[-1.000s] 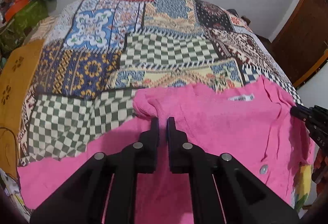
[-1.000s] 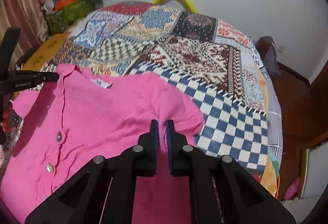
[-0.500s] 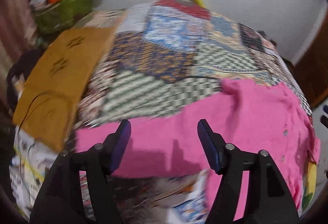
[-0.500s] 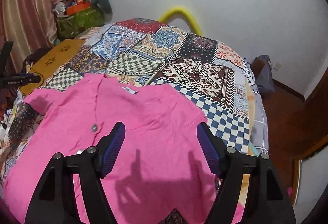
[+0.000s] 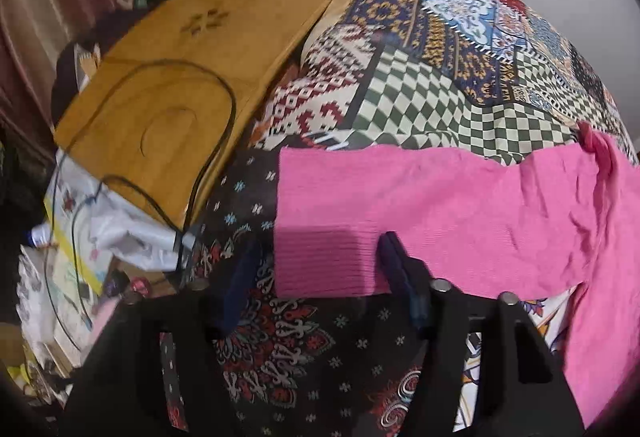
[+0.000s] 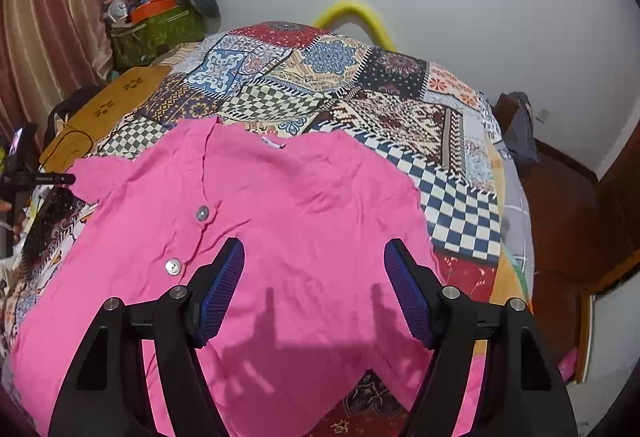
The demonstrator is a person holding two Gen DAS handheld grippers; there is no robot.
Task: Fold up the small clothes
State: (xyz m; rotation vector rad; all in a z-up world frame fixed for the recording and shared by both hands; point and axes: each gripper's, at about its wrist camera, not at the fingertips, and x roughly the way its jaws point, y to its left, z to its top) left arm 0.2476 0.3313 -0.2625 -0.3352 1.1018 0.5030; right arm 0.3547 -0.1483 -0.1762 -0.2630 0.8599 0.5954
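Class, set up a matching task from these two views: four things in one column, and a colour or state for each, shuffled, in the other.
Things:
1. cardigan
2. right claw
3. wooden board
4. foam tube

Descriptions:
A. yellow, arched against the wall
B. pink, spread flat on the quilt
C. open above the fabric
D. brown, with a black cable across it

Pairs: 1-B, 2-C, 3-D, 4-A

No writing can be read; the white neck label [image 6: 273,143] on the pink cardigan [image 6: 280,237] is too small.
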